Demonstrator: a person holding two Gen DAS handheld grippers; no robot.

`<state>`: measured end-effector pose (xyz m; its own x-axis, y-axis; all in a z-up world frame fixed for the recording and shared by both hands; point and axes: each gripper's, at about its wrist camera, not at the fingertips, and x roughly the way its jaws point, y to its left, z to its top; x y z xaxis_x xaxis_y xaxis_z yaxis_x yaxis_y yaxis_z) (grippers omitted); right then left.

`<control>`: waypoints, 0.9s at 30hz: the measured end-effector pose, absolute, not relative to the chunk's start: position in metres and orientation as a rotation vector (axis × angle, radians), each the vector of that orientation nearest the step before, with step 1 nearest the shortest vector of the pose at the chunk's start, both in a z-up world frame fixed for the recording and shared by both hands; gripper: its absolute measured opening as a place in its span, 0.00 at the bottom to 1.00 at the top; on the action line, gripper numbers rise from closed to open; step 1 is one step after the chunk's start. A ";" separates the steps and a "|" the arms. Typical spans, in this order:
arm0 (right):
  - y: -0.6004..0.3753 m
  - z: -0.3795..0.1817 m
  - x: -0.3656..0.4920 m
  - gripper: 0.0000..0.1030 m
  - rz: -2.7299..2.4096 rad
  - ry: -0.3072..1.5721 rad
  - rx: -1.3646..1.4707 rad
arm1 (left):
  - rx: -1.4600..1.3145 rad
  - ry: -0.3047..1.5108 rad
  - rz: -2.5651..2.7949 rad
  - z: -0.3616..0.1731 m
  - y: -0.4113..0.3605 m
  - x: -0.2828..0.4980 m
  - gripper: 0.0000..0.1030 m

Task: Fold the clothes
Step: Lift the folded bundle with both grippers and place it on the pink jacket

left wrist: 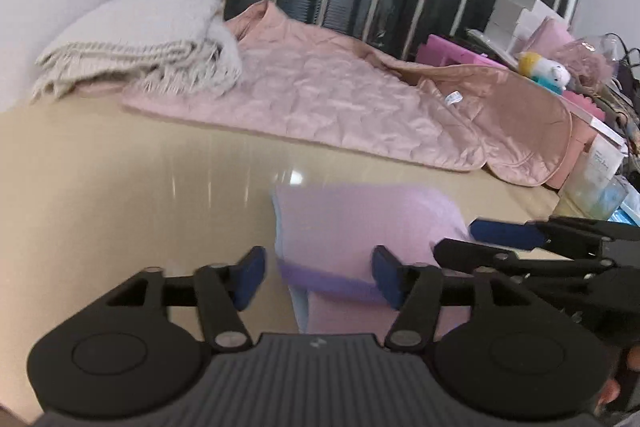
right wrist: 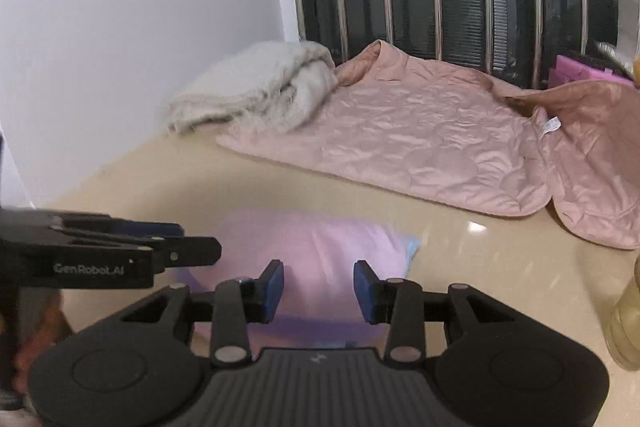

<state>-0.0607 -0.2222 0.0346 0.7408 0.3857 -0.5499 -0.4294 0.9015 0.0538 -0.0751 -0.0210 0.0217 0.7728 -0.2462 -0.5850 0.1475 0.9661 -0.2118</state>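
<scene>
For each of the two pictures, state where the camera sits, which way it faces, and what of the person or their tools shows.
Left wrist: on the left hand-held gripper, facing the lilac garment; the right hand-held gripper enters at right.
Right wrist: on the right one, facing the same garment; the left enters at left.
Shared: garment, pink quilt, grey blanket, barred window.

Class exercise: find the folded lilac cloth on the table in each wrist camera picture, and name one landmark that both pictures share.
Left wrist view: the lilac cloth lies low and centre-right, just past the left gripper.
Right wrist view: it lies low and centre, just past the right gripper.
Shared landmark: the pink quilted blanket spread behind it, next to a folded grey blanket.
</scene>
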 end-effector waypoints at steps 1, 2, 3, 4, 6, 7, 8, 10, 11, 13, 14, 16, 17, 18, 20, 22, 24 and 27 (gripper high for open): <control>-0.222 0.030 -0.063 0.61 0.421 0.570 -0.097 | -0.157 0.662 -0.222 0.021 -0.022 -0.075 0.66; -0.222 0.027 -0.064 0.63 0.402 0.566 -0.099 | -0.157 0.670 -0.231 0.019 -0.024 -0.076 0.65; -0.223 0.024 -0.063 0.64 0.397 0.575 -0.087 | -0.157 0.677 -0.239 0.018 -0.025 -0.076 0.65; -0.226 0.023 -0.062 0.63 0.399 0.590 -0.062 | -0.158 0.689 -0.234 0.017 -0.025 -0.075 0.66; -0.231 0.020 -0.062 0.63 0.406 0.601 -0.012 | -0.158 0.703 -0.229 0.014 -0.025 -0.074 0.68; -0.232 0.018 -0.065 0.61 0.407 0.600 0.000 | -0.155 0.704 -0.227 0.014 -0.026 -0.074 0.68; -0.234 0.016 -0.068 0.60 0.405 0.597 0.007 | -0.152 0.705 -0.226 0.013 -0.027 -0.074 0.68; -0.237 0.010 -0.072 0.58 0.393 0.589 0.036 | -0.146 0.700 -0.228 0.012 -0.029 -0.077 0.68; -0.237 0.008 -0.074 0.55 0.388 0.582 0.056 | -0.144 0.694 -0.231 0.012 -0.031 -0.079 0.66; -0.236 0.003 -0.080 0.44 0.383 0.561 0.079 | -0.139 0.681 -0.237 0.010 -0.035 -0.082 0.55; -0.234 0.000 -0.085 0.43 0.382 0.544 0.072 | -0.136 0.675 -0.241 0.010 -0.036 -0.084 0.41; -0.231 -0.002 -0.089 0.29 0.390 0.525 0.058 | -0.156 0.663 -0.258 0.007 -0.039 -0.088 0.30; -0.230 -0.002 -0.091 0.22 0.402 0.527 0.063 | -0.167 0.657 -0.261 0.007 -0.039 -0.089 0.26; -0.228 -0.001 -0.093 0.14 0.402 0.526 0.059 | -0.178 0.650 -0.263 0.007 -0.039 -0.090 0.23; -0.223 0.001 -0.097 0.09 0.388 0.513 0.040 | -0.198 0.637 -0.262 0.007 -0.039 -0.089 0.16; -0.221 0.006 -0.098 0.06 0.381 0.492 0.039 | -0.207 0.616 -0.254 0.012 -0.037 -0.087 0.14; -0.224 0.017 -0.097 0.05 0.394 0.467 0.080 | -0.206 0.588 -0.247 0.021 -0.036 -0.084 0.12; -0.223 0.040 -0.093 0.05 0.395 0.405 0.051 | -0.177 0.522 -0.282 0.050 -0.039 -0.071 0.08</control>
<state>-0.0928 -0.2230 0.0400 0.8439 0.3845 -0.3741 -0.3644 0.9227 0.1262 -0.0708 -0.0394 0.0498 0.8297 -0.3086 -0.4653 0.2193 0.9465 -0.2367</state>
